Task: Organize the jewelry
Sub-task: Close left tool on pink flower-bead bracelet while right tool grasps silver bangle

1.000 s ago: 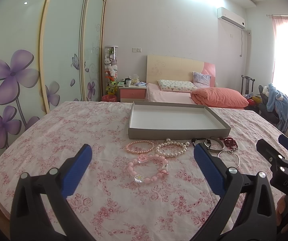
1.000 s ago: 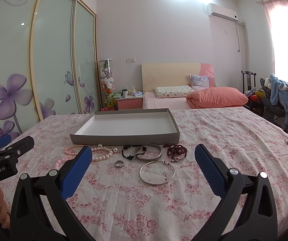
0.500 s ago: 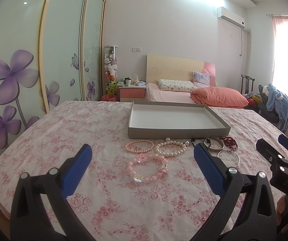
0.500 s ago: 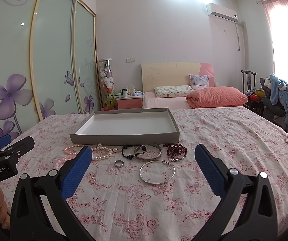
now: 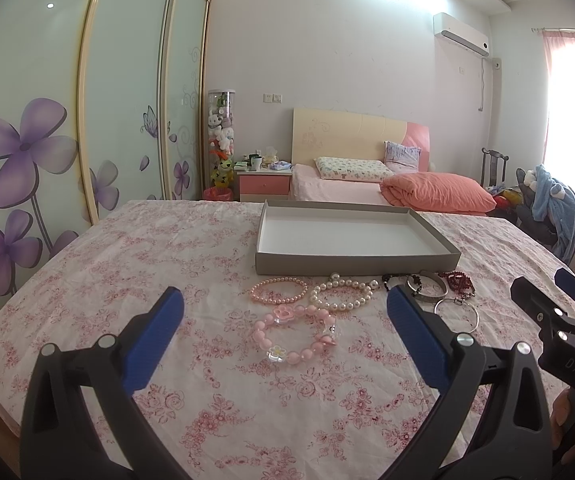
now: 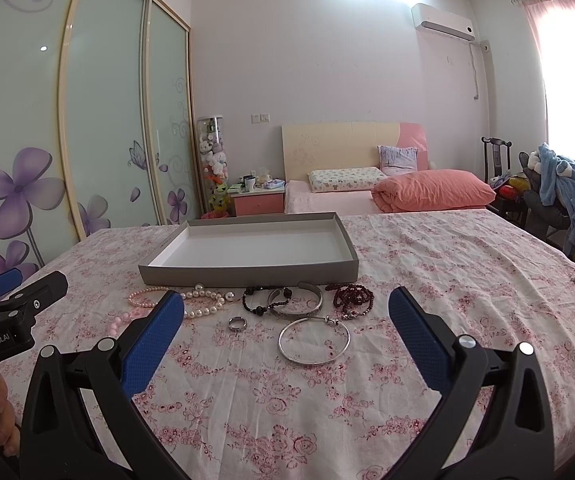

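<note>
Both tools, the left tool (image 5: 283, 316) and right tool (image 6: 285, 314), hover spread wide and empty over bracelets (image 5: 293, 330) lined up just before the empty tray (image 6: 247, 272) on the bench (image 6: 467, 280), apparently ready for sorting.

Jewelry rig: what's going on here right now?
Nothing has been picked up yet. A person holds both grippers open above the floral tablecloth. The left gripper faces the pink flower bracelet, the right gripper the silver bangle. All the jewelry lies in front of the grey tray, which holds nothing.
</note>
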Action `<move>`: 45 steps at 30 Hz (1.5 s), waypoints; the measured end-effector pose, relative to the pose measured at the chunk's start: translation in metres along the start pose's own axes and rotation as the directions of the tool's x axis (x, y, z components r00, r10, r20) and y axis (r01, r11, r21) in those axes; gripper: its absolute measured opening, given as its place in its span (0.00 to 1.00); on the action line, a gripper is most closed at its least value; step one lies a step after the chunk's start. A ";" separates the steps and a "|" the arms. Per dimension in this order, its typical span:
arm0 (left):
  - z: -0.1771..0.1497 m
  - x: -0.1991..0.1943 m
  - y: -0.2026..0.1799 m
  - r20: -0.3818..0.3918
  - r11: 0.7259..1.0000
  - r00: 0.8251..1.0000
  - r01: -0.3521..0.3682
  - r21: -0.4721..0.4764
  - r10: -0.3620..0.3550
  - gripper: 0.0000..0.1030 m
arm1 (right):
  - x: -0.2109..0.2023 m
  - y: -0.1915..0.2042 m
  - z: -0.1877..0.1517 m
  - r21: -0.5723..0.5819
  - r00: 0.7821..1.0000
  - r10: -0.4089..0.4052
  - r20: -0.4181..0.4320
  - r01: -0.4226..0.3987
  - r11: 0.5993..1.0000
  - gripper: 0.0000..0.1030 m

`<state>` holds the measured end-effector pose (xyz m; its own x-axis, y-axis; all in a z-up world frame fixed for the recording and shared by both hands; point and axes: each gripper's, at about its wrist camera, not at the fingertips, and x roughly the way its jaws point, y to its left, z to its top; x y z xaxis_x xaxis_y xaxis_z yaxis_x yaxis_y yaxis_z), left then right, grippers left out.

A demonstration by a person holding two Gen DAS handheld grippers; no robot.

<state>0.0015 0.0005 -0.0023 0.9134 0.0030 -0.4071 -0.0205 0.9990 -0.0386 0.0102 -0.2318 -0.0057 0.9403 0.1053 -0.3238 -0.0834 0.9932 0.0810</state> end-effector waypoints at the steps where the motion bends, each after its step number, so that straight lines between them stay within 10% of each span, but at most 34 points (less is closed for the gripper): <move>1: -0.001 -0.001 0.000 -0.003 1.000 1.000 0.000 0.000 0.000 0.96 | 0.000 0.000 0.000 0.001 1.000 0.000 -0.004 0.000 1.000 0.98; 13: -0.015 0.043 0.006 -0.194 1.000 0.981 -0.013 0.006 0.014 0.96 | 0.040 -0.013 -0.013 0.027 0.980 -0.019 -0.199 0.025 0.999 0.98; 23: -0.021 0.100 0.021 -0.409 0.999 0.912 -0.036 0.000 0.033 0.96 | 0.090 -0.025 -0.020 0.025 0.888 -0.054 -0.458 0.073 0.997 0.98; 32: -0.021 0.117 0.016 -0.437 0.998 0.898 -0.030 0.049 0.048 0.96 | 0.119 -0.015 -0.032 -0.041 0.817 -0.098 -0.568 0.091 0.995 0.98; 45: -0.018 0.144 0.024 -0.489 0.999 0.871 -0.036 0.029 0.046 0.96 | 0.120 -0.005 -0.023 -0.036 0.840 -0.055 -0.539 0.042 0.998 0.72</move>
<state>0.1252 0.0236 -0.0783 0.5960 0.0271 -0.8025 -0.0415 0.9991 0.0029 0.1160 -0.2224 -0.0668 0.6168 0.0603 -0.7848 -0.0552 0.9979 0.0333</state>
